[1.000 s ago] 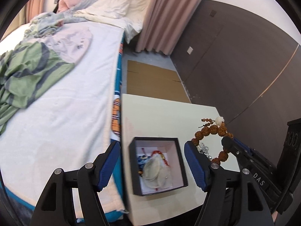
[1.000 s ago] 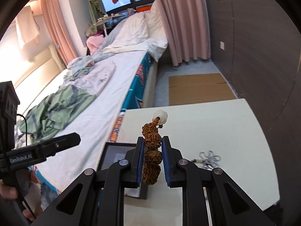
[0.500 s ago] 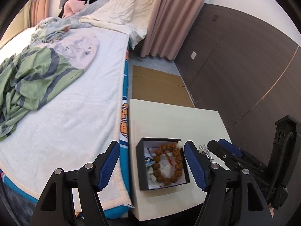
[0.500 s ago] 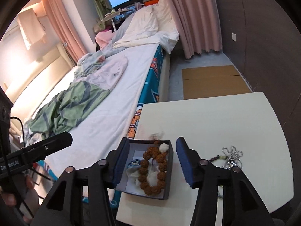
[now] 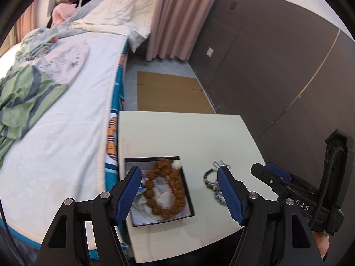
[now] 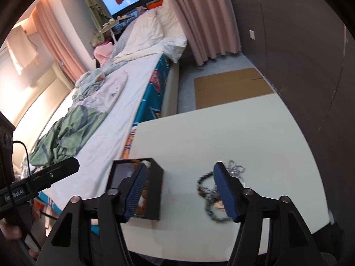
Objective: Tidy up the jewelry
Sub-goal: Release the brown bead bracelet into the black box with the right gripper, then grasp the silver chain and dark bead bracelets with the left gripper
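A black jewelry box [image 5: 187,199] sits at the left front of the cream table [image 5: 177,137]. A brown bead bracelet [image 5: 164,190] with a white bead lies inside it on white cloth. A dark bead and chain necklace [image 5: 212,181] lies on the table to the right of the box. My left gripper [image 5: 179,192] is open and empty above the box. My right gripper [image 6: 179,190] is open and empty, between the box [image 6: 153,190] and the necklace [image 6: 208,190]; in the left wrist view it [image 5: 273,177] hovers to the right of the necklace.
A bed [image 5: 62,115] with white sheet and crumpled green clothes [image 5: 20,97] runs along the table's left edge. A flat cardboard sheet [image 5: 168,93] lies on the floor beyond the table. A dark wall [image 5: 277,66] stands to the right.
My right gripper opened and let the brown bead bracelet drop into the box, then drew back to the right toward the necklace. My left gripper stayed open above the box.
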